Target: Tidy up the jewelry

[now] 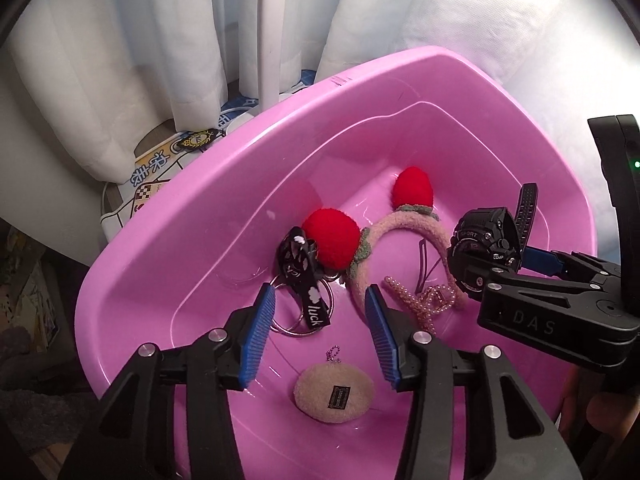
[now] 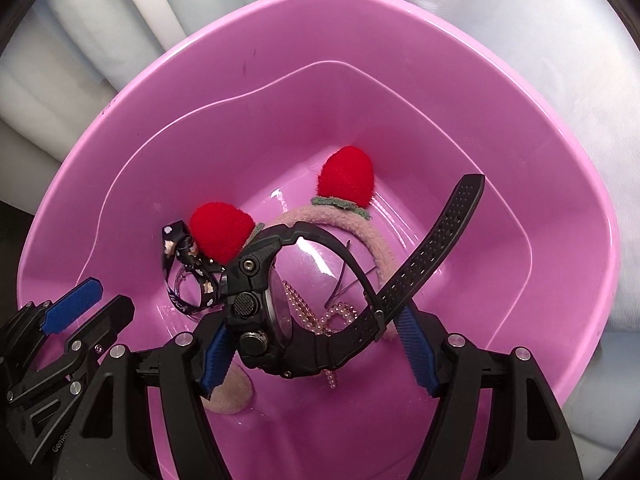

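A pink basin [image 1: 240,184] holds a pink headband with red pom-poms [image 1: 332,240], a black "luck" key strap with rings [image 1: 308,300], a pink bead chain [image 1: 424,300] and a round beige plush charm [image 1: 334,392]. My left gripper [image 1: 320,332] is open and empty above the strap and charm. My right gripper [image 2: 312,344] holds a black sport watch [image 2: 264,320] between its blue pads over the basin [image 2: 360,40]; the strap [image 2: 432,248] sticks up to the right. The watch also shows in the left wrist view [image 1: 484,252].
White curtains [image 1: 140,60] and white cloth [image 2: 520,20] surround the basin. A printed sheet [image 1: 160,176] lies on the surface behind the basin's left rim. The left gripper's fingers [image 2: 72,312] show at the lower left of the right wrist view.
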